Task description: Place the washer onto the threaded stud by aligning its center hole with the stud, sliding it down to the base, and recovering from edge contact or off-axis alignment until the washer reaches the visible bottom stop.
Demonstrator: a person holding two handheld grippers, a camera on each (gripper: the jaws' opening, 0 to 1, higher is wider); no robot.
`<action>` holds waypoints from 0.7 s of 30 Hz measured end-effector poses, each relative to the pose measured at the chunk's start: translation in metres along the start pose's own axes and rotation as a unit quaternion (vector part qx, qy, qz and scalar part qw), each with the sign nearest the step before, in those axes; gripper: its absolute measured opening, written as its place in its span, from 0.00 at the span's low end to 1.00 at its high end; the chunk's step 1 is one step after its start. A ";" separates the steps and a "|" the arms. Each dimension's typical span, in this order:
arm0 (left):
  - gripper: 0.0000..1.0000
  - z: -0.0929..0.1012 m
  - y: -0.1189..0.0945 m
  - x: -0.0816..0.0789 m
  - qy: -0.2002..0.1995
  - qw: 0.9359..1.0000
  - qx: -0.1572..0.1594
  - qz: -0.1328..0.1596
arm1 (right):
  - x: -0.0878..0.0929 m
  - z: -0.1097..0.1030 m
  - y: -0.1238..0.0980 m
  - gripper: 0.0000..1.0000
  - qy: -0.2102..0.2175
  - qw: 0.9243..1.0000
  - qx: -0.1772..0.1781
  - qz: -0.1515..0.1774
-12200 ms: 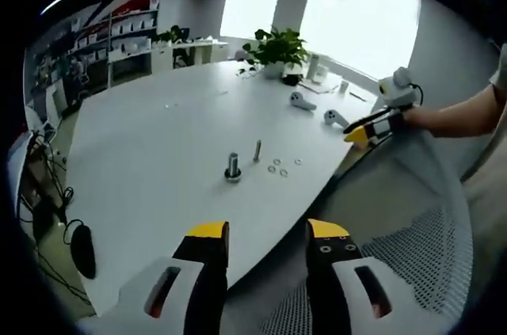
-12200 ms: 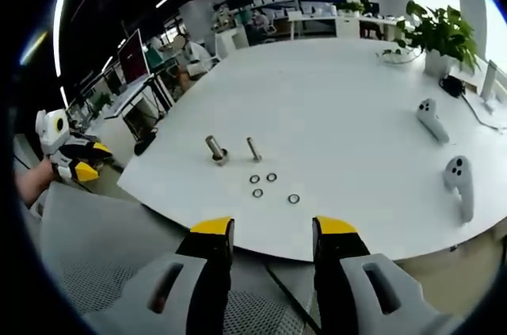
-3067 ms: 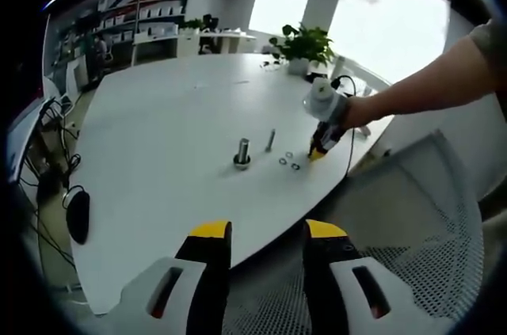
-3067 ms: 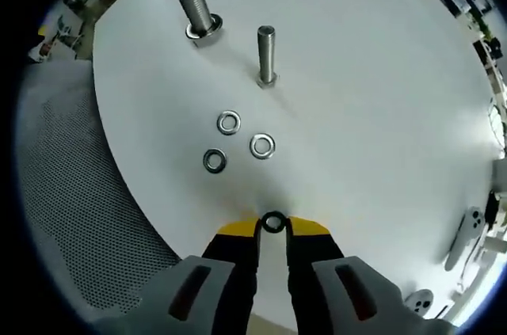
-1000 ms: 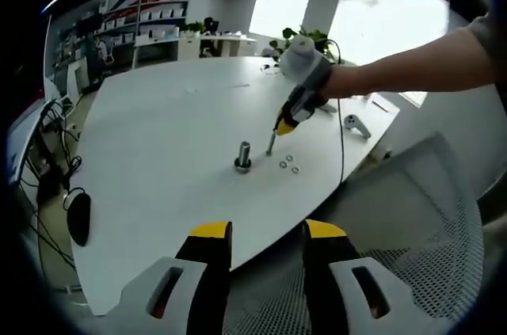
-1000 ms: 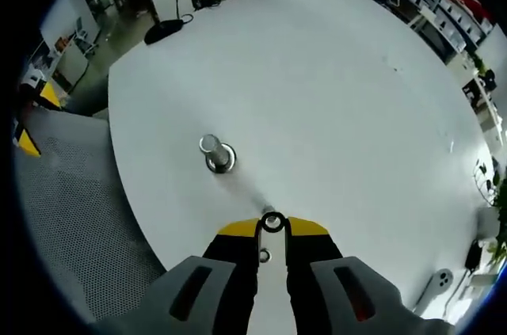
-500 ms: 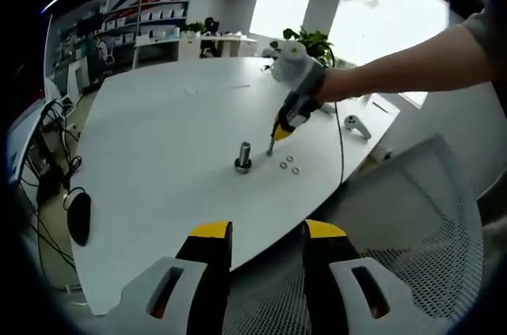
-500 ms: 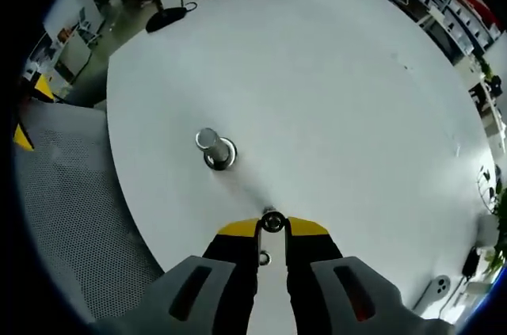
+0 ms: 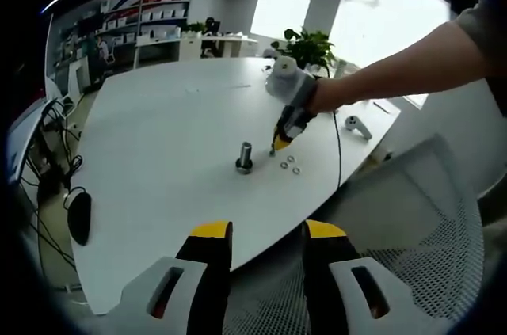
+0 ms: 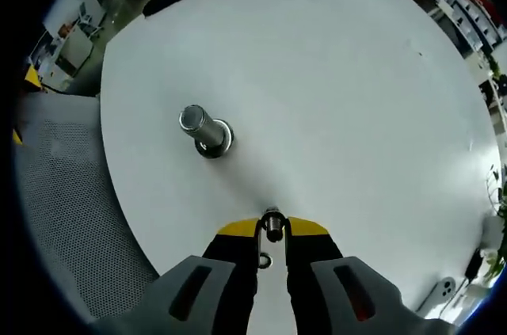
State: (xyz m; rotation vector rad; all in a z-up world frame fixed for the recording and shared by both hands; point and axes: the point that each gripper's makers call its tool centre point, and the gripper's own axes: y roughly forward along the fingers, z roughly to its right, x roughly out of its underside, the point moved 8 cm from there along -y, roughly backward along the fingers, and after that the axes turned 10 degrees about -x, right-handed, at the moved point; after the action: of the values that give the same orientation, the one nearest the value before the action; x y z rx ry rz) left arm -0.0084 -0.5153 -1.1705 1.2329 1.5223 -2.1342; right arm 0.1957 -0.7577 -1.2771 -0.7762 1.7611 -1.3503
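My right gripper point(image 10: 272, 229) is shut on a small steel washer point(image 10: 272, 217), and its jaws point straight down at the white table point(image 10: 333, 97). The thin stud's top point(image 10: 273, 232) sits right at the washer's hole, seen end on. A thicker bolt point(image 10: 201, 130) with a washer at its base stands up and to the left. In the left gripper view, the right gripper point(image 9: 283, 136) is held by a person's arm over the thin stud, just right of the thick bolt point(image 9: 244, 157). My left gripper point(image 9: 266, 233) stands open off the table's near edge.
Loose washers point(image 9: 291, 165) lie right of the stud, and one point(image 10: 262, 260) shows between my right jaws. A potted plant point(image 9: 305, 43) and a white controller point(image 9: 353, 123) are at the far side. A grey mesh chair point(image 9: 412, 216) stands at the near right.
My right gripper has come down closer to the table with the washer, onto the thin stud's top; the thick bolt looks larger. The left gripper has stayed still.
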 end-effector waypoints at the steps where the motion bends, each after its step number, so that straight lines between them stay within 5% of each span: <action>1: 0.33 0.000 0.000 0.000 0.001 1.000 0.000 -0.001 | 0.000 0.000 0.002 0.13 0.000 1.000 -0.001 -0.002; 21: 0.33 -0.001 0.000 0.000 0.000 1.000 -0.006 0.000 | 0.005 0.005 0.011 0.14 0.016 1.000 -0.005 -0.017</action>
State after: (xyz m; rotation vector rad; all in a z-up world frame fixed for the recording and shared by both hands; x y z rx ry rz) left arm -0.0081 -0.5146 -1.1709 1.2286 1.5320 -2.1228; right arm 0.1968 -0.7613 -1.2899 -0.7966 1.7885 -1.3839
